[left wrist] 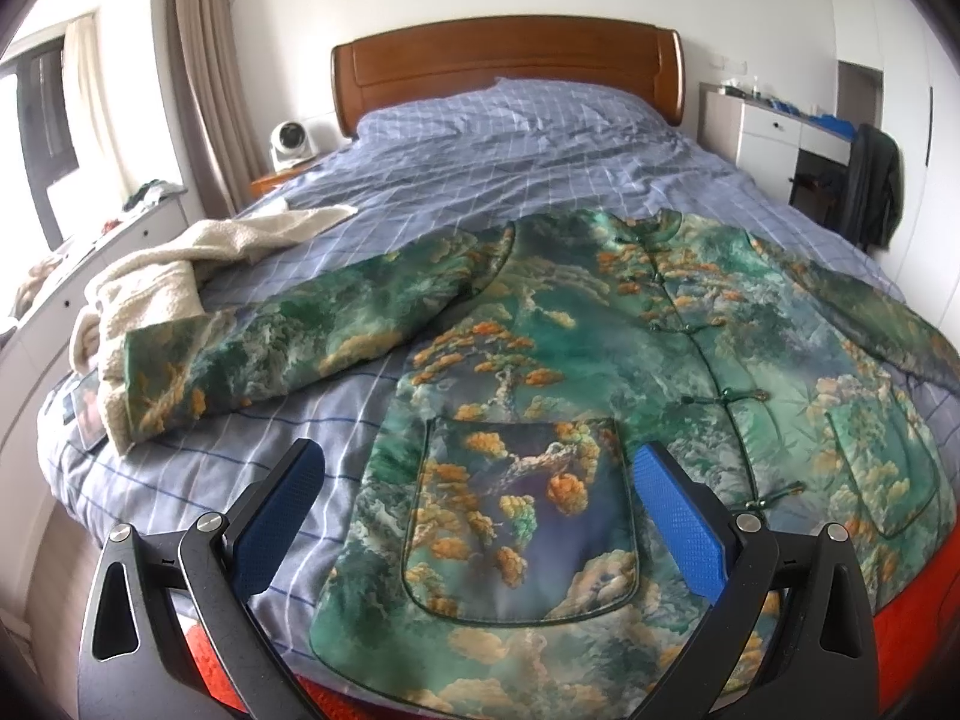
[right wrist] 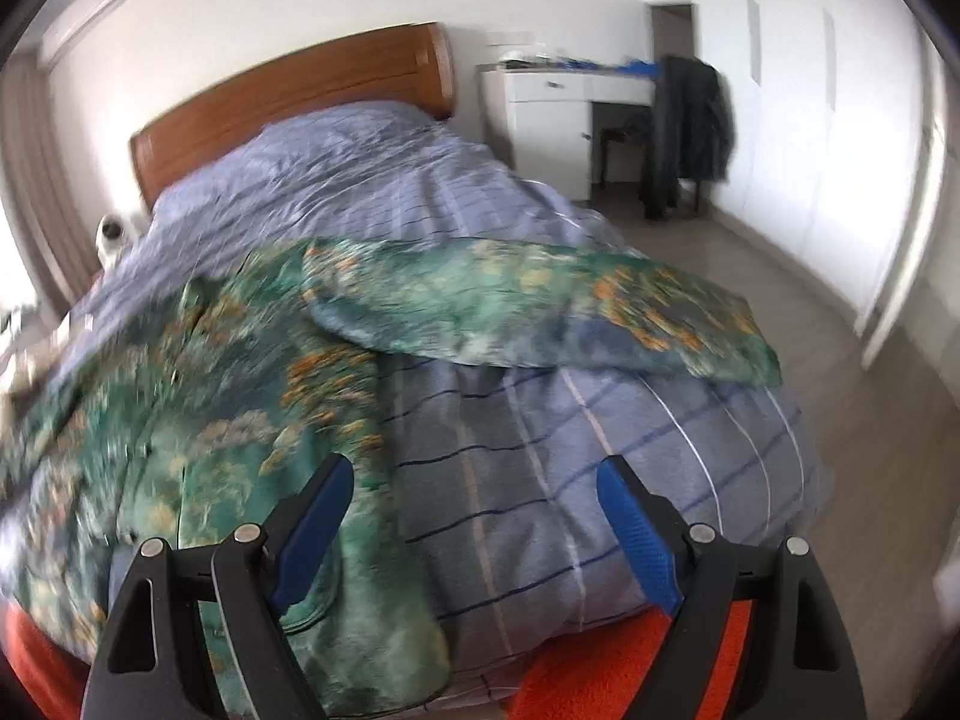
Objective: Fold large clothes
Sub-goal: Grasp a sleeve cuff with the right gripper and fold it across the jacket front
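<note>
Sensibly, with the green-and-orange landscape-print quilted jacket (left wrist: 600,360) spread front-up on the blue checked bed (left wrist: 528,138), the released left gripper (left wrist: 474,510) and right gripper (right wrist: 474,516) should each pinch a sleeve cuff and fold inward.

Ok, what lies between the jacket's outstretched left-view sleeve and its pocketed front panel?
Only bare checked bedcover separates the sleeve from the jacket front, seen in the left wrist view.

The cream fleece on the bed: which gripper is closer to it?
Left. The left gripper hovers over the jacket's hem, with the fleece off to its left. The right gripper is at the jacket's far side; its view doesn't show the fleece.
</note>
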A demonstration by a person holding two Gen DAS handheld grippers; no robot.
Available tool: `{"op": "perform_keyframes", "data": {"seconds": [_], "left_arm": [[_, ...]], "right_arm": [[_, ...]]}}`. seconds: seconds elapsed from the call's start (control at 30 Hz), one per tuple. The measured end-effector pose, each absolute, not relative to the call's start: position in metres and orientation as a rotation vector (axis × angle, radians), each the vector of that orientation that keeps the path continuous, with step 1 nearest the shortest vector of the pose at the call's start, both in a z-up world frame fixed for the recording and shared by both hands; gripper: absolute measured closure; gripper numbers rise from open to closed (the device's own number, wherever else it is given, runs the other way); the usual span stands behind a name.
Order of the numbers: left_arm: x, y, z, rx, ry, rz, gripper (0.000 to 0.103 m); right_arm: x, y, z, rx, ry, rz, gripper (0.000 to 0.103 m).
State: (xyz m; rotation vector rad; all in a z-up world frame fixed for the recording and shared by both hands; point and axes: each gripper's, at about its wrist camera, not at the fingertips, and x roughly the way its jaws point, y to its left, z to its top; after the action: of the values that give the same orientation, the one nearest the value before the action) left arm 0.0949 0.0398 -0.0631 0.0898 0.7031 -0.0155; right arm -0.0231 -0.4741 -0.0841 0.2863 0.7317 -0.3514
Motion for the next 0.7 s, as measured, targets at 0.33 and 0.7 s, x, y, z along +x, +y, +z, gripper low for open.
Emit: {"op": "perform_keyframes", "data": {"seconds": [0.33, 0.7], "left_arm": [[0.094, 0.021, -0.056, 0.138, 0.697, -0.037, 0.001], [0.093, 0.018, -0.060, 0.164, 0.726, -0.004, 0.001]], "right_arm": [[-0.036, -0.601, -0.137, 0.853, 0.580, -0.408, 0.018], [0.018, -0.676, -0.167, 0.994, 0.459, -0.567, 0.090]]}}
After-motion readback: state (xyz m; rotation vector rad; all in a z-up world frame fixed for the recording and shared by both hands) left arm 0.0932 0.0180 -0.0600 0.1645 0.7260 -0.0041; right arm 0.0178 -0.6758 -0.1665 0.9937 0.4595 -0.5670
